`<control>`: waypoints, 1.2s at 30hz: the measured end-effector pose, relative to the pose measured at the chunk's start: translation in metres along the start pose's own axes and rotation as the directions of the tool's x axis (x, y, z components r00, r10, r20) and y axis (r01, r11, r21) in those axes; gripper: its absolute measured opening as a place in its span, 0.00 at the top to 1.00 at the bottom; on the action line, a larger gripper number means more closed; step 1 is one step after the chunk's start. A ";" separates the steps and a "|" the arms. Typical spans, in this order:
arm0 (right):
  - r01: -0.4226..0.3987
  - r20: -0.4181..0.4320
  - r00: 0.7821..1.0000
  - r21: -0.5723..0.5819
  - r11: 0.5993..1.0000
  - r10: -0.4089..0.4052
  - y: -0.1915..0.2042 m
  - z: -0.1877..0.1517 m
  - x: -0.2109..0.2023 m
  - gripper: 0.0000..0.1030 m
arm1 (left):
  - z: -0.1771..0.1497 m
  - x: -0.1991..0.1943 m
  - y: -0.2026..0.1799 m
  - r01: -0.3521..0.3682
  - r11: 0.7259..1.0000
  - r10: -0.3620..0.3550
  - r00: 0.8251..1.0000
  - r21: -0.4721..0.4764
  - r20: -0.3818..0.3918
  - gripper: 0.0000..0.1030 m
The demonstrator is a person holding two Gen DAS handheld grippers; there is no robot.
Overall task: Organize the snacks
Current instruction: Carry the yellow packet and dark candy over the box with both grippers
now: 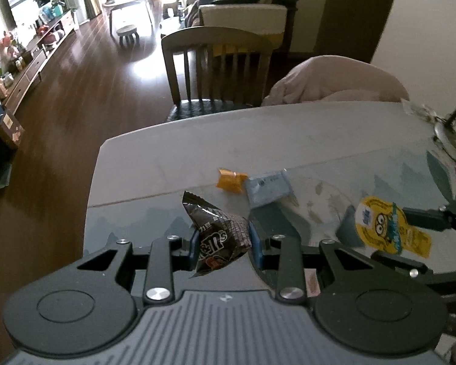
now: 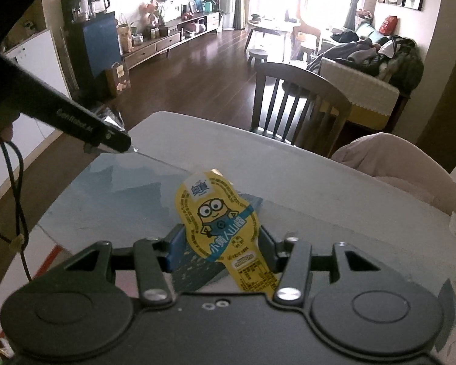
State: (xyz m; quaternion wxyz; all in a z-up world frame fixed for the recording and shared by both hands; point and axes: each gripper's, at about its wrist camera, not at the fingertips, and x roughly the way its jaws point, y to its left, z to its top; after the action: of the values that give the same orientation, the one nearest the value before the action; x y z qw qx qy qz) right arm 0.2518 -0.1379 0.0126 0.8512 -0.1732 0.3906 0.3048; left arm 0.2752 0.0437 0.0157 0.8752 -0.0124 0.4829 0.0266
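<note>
My left gripper (image 1: 225,243) is shut on a dark brown chocolate candy bag (image 1: 219,237), held above the table (image 1: 167,158). My right gripper (image 2: 217,240) is shut on a yellow cartoon snack pack (image 2: 217,216), also lifted off the table (image 2: 319,182). The left wrist view catches that yellow pack (image 1: 389,225) at the right, clamped in the right gripper's dark fingers (image 1: 425,217). An orange wrapped snack (image 1: 230,180) and a pale blue packet (image 1: 269,187) lie side by side on the table beyond the left gripper.
A wooden chair (image 1: 215,70) stands at the table's far edge, with a beige cloth heap (image 1: 334,82) beside it. A metal stand base (image 1: 448,138) sits at the right rim. The left gripper's handle (image 2: 76,118) crosses the right view's left side. Dark wood floor lies beyond.
</note>
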 end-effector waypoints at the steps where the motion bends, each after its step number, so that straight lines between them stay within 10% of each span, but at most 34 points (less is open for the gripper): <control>1: -0.003 0.000 1.000 0.002 1.000 0.003 0.003 -0.002 -0.004 0.51 | -0.005 -0.005 0.000 0.005 1.000 -0.005 1.000 0.001 -0.002 0.69; 16: -0.056 -0.022 0.998 0.005 0.998 0.056 0.053 -0.049 -0.035 0.51 | -0.098 -0.043 -0.013 0.063 0.996 -0.059 0.995 0.056 -0.077 0.69; 36: -0.053 -0.170 0.984 0.045 0.998 0.060 0.084 -0.143 0.005 0.51 | -0.203 0.008 -0.042 0.107 0.990 -0.084 0.970 0.092 -0.230 0.69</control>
State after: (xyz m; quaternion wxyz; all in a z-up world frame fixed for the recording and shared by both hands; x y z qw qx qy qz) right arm 0.1200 -0.1488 -0.0869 0.8088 -0.1705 0.4732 0.3049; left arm 0.1103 -0.0072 -0.0999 0.8144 0.0068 0.5788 -0.0422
